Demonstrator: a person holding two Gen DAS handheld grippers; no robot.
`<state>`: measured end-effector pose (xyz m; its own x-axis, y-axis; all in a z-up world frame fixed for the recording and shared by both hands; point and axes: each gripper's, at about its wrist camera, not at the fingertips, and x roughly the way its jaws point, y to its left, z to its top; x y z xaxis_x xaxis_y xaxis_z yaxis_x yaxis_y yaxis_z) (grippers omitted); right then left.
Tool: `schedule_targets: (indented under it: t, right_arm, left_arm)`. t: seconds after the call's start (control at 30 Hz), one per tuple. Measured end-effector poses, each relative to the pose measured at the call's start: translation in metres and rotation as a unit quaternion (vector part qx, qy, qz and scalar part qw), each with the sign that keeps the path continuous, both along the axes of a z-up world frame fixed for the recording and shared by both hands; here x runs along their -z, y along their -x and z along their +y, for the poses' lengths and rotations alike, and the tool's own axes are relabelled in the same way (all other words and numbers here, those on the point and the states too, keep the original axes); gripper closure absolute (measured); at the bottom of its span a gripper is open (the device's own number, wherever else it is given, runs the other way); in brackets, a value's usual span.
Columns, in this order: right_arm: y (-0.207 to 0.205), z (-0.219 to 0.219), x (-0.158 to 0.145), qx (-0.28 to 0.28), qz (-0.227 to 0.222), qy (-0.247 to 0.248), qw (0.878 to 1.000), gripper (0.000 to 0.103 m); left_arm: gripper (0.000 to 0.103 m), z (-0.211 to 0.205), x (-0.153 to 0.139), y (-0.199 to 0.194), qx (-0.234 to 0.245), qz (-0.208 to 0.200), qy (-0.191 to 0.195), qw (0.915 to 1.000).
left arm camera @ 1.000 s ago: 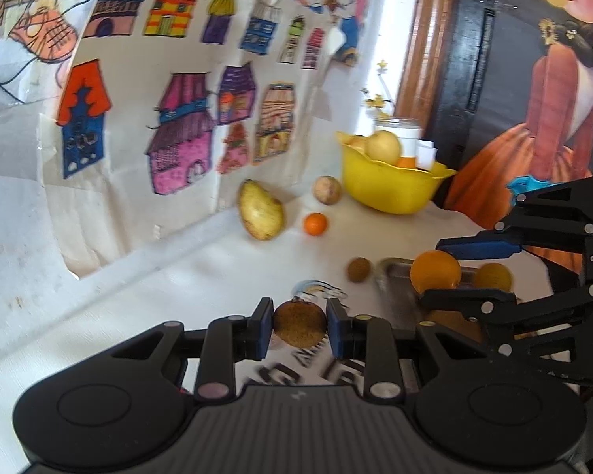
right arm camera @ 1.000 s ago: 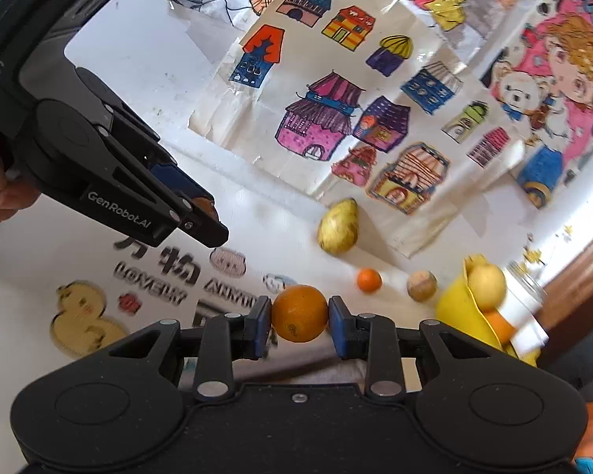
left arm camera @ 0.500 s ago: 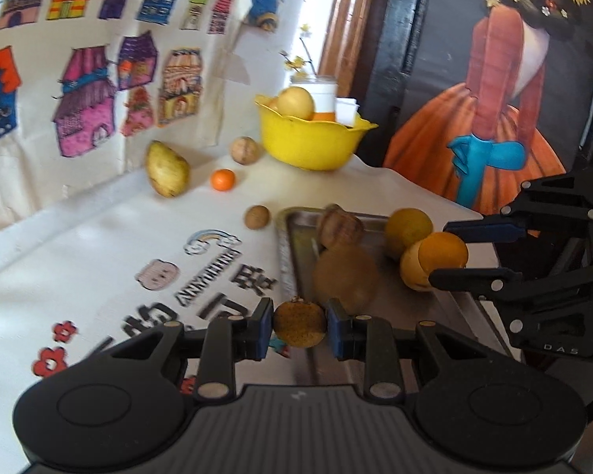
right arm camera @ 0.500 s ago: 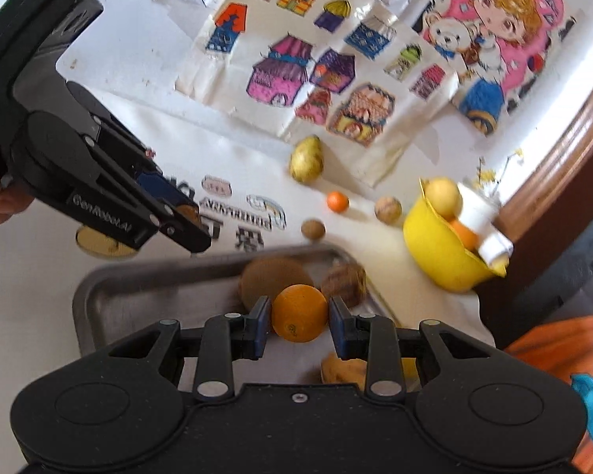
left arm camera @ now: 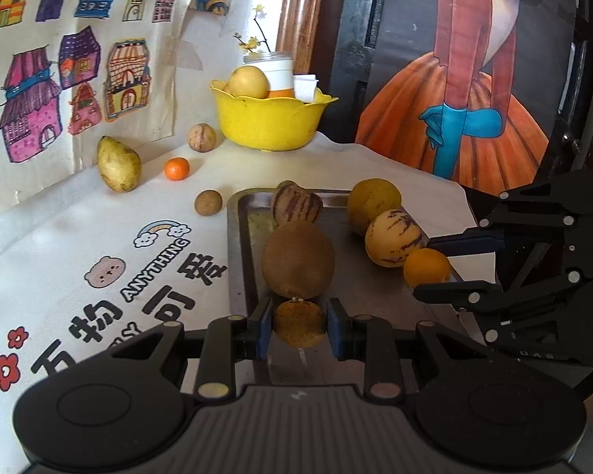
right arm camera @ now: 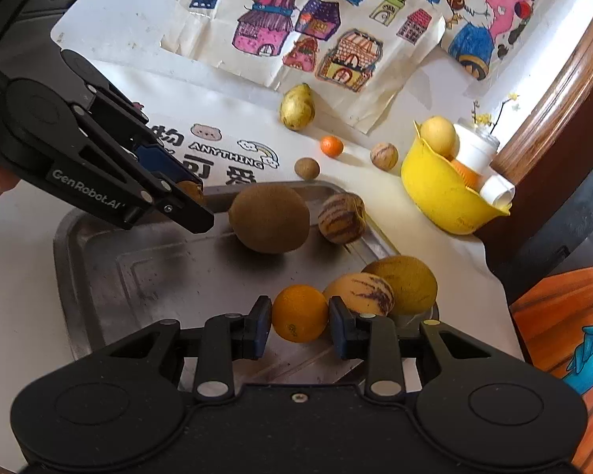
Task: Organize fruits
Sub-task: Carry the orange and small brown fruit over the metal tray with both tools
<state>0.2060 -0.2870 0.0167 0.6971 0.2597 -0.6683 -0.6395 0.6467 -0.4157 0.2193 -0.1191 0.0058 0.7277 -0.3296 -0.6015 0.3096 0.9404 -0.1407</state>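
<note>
A small brown fruit is clamped between the closed jaws of the left gripper at lower centre, over the metal tray. An orange is pinched likewise by the right gripper, beside a striped fruit on the tray.

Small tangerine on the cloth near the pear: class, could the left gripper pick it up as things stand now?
Probably not yet. The left gripper is shut on a brown fruit over the tray; the tangerine lies unobstructed.
</note>
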Motion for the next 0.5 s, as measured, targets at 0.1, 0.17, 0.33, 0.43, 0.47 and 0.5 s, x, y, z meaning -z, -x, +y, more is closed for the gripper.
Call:
schedule_targets:
  t: [0.1,0.17,0.33,0.43,0.47,0.5]
  right_arm:
    - [-0.004,-0.001,0.004,0.006,0.006,0.0,1.0,0.07]
    - [-0.007,-0.003,0.006,0.01,0.008,-0.002,1.0,0.07]
    - [-0.012,-0.005,0.011,0.018,0.011,-0.002,1.0,0.07]
    - [-0.014,-0.006,0.013,0.024,0.013,-0.004,1.0,0.069]
    - [-0.015,-0.007,0.014,0.025,0.014,-0.005,1.0,0.069]
    - [-0.015,-0.007,0.015,0.027,0.014,-0.005,1.0,0.069]
  left_arm:
    - [0.072,-0.003,0.002,-0.002,0.005,0.002,-0.003,1.0]
    - [0.072,-0.005,0.004,-0.004,0.008,0.004,-0.005,1.0]
    - [0.072,-0.007,0.008,-0.009,0.009,0.008,-0.005,0.9999]
    - [0.072,-0.007,0.011,-0.012,0.01,0.016,-0.003,0.9998]
    - [0.072,-0.007,0.011,-0.012,0.01,0.018,-0.003,0.9998]
    - [0.072,-0.008,0.012,-0.013,0.009,0.019,-0.004,0.9998]
